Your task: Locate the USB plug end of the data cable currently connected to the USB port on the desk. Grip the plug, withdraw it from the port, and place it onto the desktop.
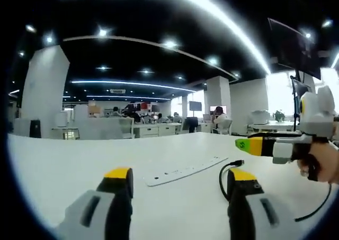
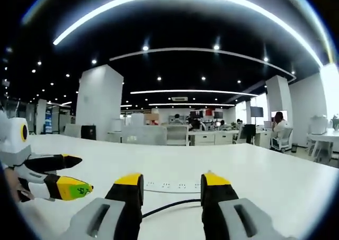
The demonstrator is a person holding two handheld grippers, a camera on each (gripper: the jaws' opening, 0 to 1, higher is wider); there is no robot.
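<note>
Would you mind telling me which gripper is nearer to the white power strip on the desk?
Right, narrowly. The right gripper sits directly before the power strip; the left gripper hangs slightly back.

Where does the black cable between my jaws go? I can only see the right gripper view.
Observer: In the left gripper view, the black cable curls up and ends in a small plug right by one end of the white power strip. I cannot tell whether it is pushed in.
Operator: What does my gripper look like from over there?
Observer: Your right gripper comes in from the side with a yellow-and-green tip, and a hand is wrapped around its handle.
</note>
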